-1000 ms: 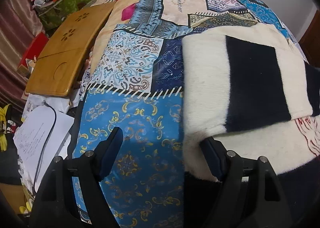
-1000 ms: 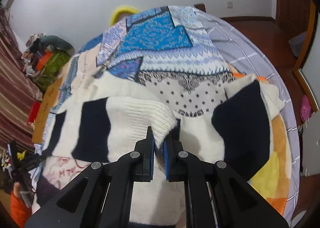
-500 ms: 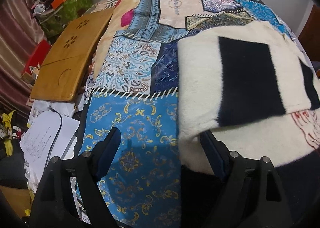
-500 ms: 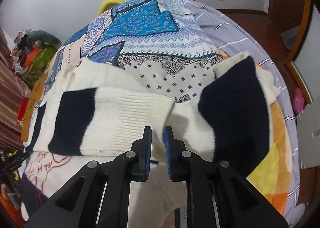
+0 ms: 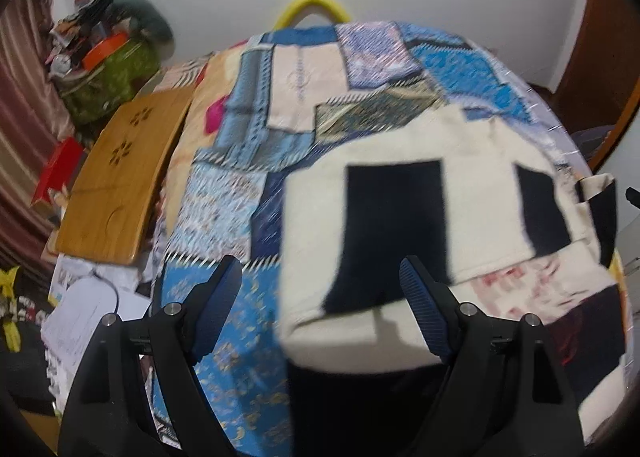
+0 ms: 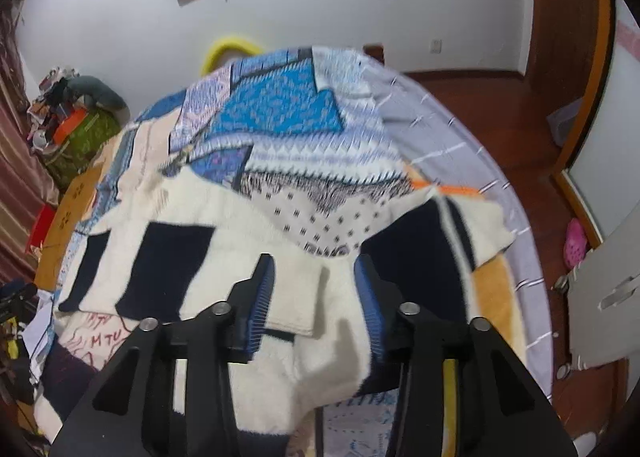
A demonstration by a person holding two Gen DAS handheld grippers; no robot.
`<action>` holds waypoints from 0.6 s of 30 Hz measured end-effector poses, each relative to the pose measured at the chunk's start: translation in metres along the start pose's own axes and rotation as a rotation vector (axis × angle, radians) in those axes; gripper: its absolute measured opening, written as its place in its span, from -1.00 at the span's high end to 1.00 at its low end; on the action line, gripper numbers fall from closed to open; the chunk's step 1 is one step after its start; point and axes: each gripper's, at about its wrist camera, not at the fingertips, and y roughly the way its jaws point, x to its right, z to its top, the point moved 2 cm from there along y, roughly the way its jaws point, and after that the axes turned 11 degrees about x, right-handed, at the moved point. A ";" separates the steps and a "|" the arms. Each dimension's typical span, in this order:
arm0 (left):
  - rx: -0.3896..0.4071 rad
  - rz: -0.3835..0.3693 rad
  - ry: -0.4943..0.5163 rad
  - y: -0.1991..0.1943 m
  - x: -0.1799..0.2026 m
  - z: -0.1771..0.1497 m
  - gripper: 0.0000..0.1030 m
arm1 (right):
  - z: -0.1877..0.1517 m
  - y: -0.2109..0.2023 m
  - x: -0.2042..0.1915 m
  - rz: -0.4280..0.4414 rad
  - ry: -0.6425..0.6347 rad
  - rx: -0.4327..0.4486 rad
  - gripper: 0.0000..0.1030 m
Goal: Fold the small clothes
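Two black hand-held grippers, each seen from its own wrist camera, both angled steeply downward. The left hand-held gripper (image 5: pixel 320 289) fills the bottom of its view, its two fingers rising toward 11 and 1 o'clock. Its blue ribbed pads (image 5: pixel 424 309) stand wide apart, with nothing pressed between them. The right hand-held gripper (image 6: pixel 314 297) likewise enters from 6 o'clock. Its jaws have just been opening and now stand partly apart, the blue pads (image 6: pixel 260 305) facing each other across a clear gap, gripping nothing. No hand or sleeve shows in either view.
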 end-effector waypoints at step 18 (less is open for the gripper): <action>-0.040 -0.158 0.059 0.041 0.101 0.030 -0.59 | -0.005 -0.026 0.096 -0.139 0.137 0.047 -0.03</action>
